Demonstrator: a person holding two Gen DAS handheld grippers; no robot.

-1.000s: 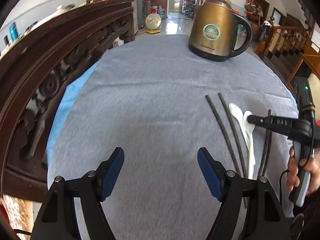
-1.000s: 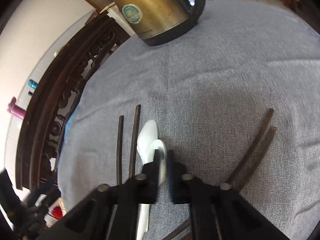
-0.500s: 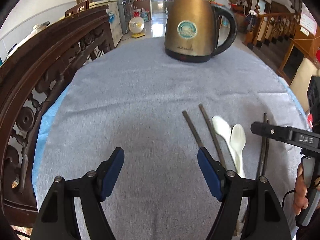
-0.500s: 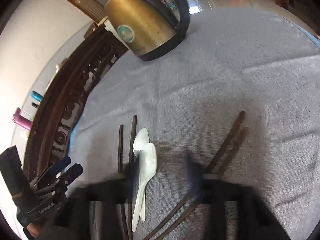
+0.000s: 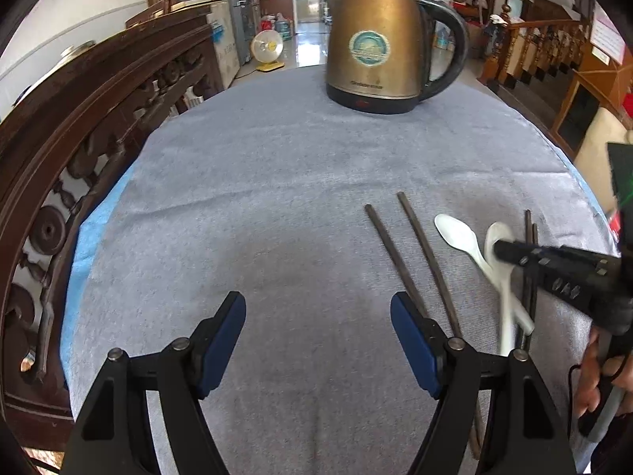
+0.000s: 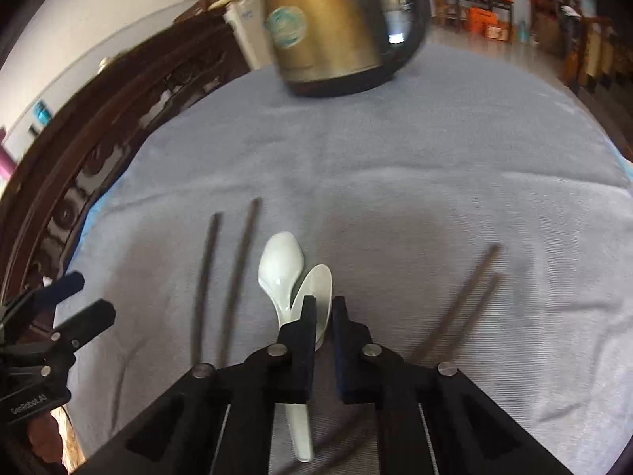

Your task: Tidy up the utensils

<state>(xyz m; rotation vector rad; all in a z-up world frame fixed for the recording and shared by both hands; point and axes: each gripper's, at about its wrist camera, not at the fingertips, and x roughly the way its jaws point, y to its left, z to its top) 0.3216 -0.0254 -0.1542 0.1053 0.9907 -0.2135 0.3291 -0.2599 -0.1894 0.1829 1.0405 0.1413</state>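
Cloth (image 5: 277, 206): grey-blue, spread under everything on the table, reaching ahead of both sets of jaws to the far edge.
Kettle (image 5: 376, 39): bronze with a black handle and base, standing upright on the cloth far ahead of the left jaws, well apart from the utensils.
Left gripper (image 5: 316, 332): released, its blue-padded fingers (image 5: 221, 336) spread wide over bare cloth with nothing between them.
Right gripper (image 6: 322, 308): jaws drawn close together with only a narrow gap, grasping the second spoon; in the left wrist view its black fingers cross in front of that spoon's bowl.
Left chopstick pair (image 5: 411, 261): two dark sticks lying apart from each other on the cloth, just ahead and outside of the left gripper's right finger; to the left of the right jaws.
Right chopstick pair (image 6: 463, 301): two dark sticks lying close side by side, slanting away to the right of the right jaws.
First spoon (image 6: 281, 273): white, on the cloth just ahead-left of the right jaws, bowl pointing away.
Second spoon (image 6: 318, 293): white, overlapping the first spoon, its bowl rising between the right jaws.
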